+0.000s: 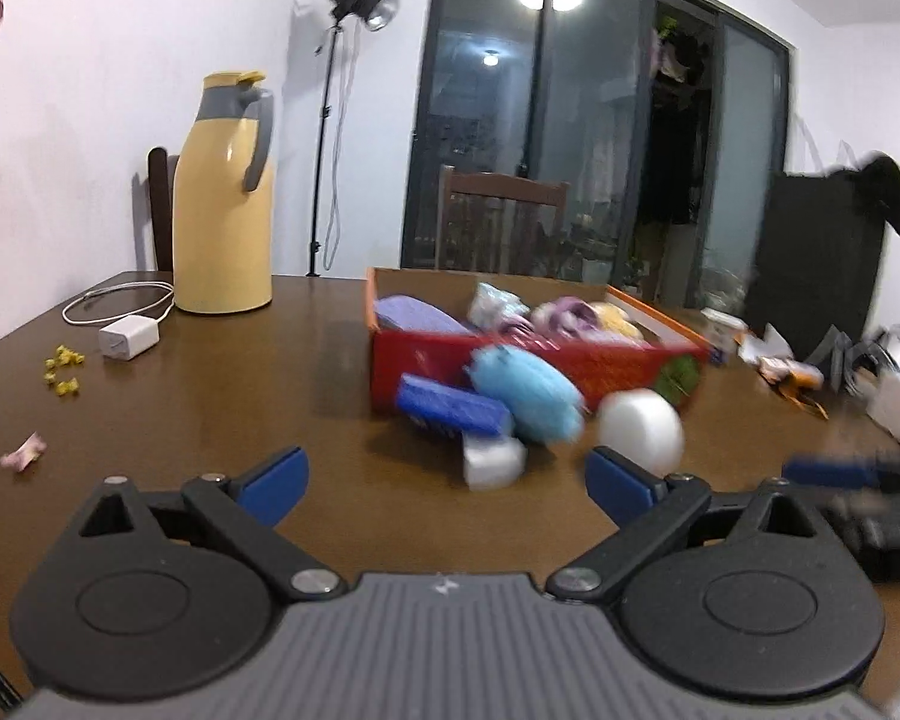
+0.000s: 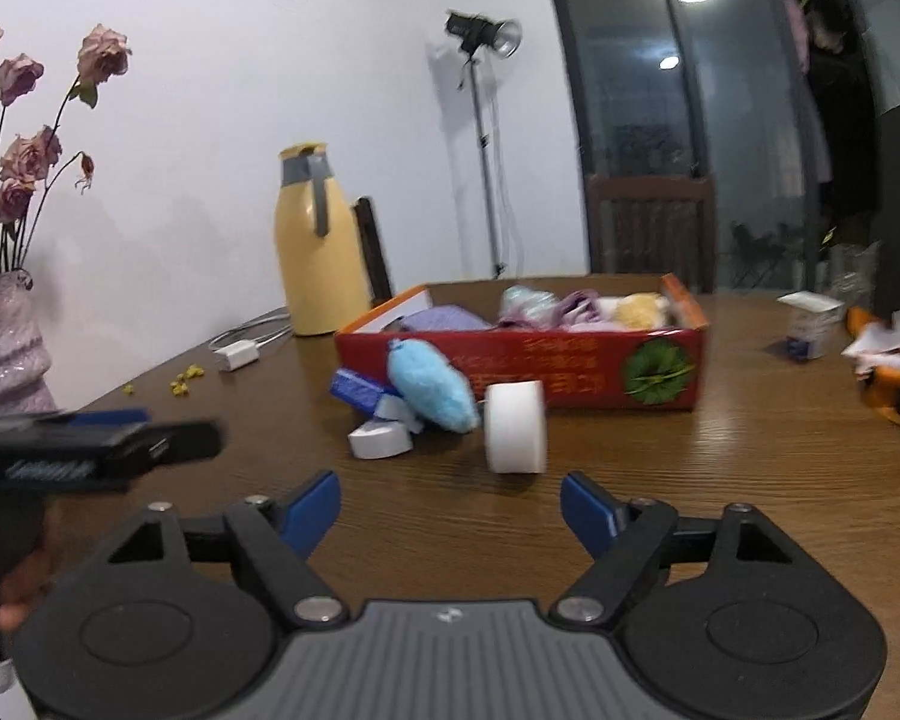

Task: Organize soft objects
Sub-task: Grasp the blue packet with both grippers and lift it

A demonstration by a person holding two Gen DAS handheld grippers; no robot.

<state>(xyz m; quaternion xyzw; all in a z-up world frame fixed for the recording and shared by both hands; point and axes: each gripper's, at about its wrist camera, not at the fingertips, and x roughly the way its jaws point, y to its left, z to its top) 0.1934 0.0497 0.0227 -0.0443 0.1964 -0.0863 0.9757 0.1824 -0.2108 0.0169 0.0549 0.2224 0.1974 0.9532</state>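
Observation:
A red cardboard box [image 1: 576,369] [image 2: 576,369] sits on the brown table and holds several soft items, purple, white and yellow. In front of it lie a light blue plush [image 1: 525,393] [image 2: 432,384], a dark blue sponge [image 1: 450,411] [image 2: 357,390], a small white block [image 1: 492,462] [image 2: 381,441] and a white foam roll [image 1: 642,429] [image 2: 516,426]. My left gripper [image 1: 444,483] is open and empty, short of this pile. Behind the white roll my right gripper [image 2: 450,507] is also open and empty. The left gripper [image 2: 96,441] shows at the right wrist view's left edge.
A yellow thermos jug [image 1: 225,198] [image 2: 318,240] and a white charger with cable [image 1: 129,339] [image 2: 237,354] stand at the back left. A vase of dried roses [image 2: 6,348] is at far left. Small boxes and orange-white wrappers [image 2: 888,366] lie on the right.

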